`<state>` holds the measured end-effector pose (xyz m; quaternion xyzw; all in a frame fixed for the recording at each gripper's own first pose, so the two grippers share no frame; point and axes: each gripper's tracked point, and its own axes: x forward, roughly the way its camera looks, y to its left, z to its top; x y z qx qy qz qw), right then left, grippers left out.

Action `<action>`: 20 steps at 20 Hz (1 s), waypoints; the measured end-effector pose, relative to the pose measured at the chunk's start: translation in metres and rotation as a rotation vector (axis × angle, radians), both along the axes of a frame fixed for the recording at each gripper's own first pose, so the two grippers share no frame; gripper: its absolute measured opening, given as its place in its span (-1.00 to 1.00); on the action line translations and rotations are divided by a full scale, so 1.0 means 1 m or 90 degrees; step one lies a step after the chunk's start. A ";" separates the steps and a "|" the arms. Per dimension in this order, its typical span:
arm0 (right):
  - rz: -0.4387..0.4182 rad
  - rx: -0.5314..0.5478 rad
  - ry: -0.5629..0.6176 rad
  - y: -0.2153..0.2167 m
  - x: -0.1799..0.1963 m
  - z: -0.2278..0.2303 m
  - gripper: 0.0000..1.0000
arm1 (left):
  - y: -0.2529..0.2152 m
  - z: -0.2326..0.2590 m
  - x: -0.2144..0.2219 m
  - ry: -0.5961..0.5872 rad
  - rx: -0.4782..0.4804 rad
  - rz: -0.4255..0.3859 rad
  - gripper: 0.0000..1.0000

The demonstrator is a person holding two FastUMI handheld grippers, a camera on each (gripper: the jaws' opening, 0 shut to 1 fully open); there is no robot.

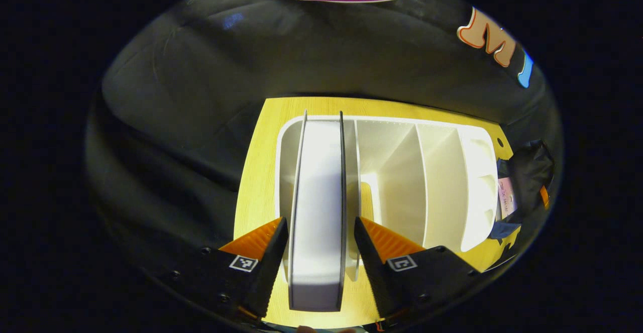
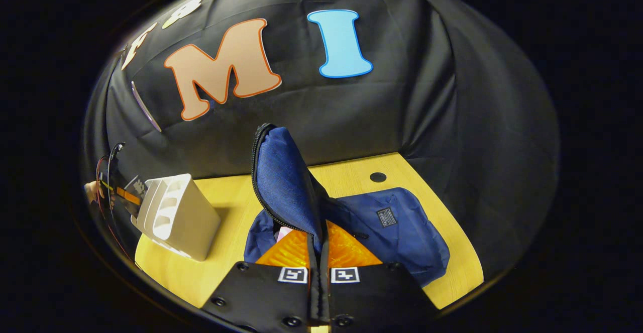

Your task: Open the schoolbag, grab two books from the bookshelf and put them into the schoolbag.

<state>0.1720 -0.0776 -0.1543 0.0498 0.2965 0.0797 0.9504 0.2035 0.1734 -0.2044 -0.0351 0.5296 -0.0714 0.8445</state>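
In the left gripper view, the left gripper [image 1: 320, 252] has its orange ribbed fingers [image 1: 387, 240] spread on either side of a thick white book with dark covers [image 1: 319, 212], apparently not pressing it. The book stands upright in the leftmost slot of the white plastic bookshelf with slanted dividers [image 1: 442, 182] on the yellow wood-grain table [image 1: 256, 172].

In the right gripper view, the right gripper [image 2: 318, 252] pinches the raised, zipper-edged flap of the navy fabric schoolbag [image 2: 392, 227], right of the bookshelf [image 2: 176, 212]. The bag's small dark label is too small to read
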 end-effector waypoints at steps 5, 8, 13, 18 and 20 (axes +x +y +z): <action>-0.001 0.001 0.003 0.001 0.001 -0.001 -0.99 | 0.005 -0.007 -0.001 0.028 0.020 -0.003 -0.23; 0.000 0.000 0.003 0.001 0.002 0.000 -0.99 | 0.005 -0.007 -0.001 0.029 0.028 0.004 -0.23; -0.002 0.002 0.004 0.000 0.002 0.000 -0.99 | 0.011 0.001 -0.001 0.018 0.038 0.001 -0.24; -0.004 0.003 0.002 0.000 0.002 0.002 -0.94 | 0.019 0.012 -0.008 0.019 0.040 0.007 -0.26; -0.005 0.005 0.002 0.000 0.003 0.001 -0.93 | 0.017 0.020 -0.008 0.017 0.021 0.019 -0.26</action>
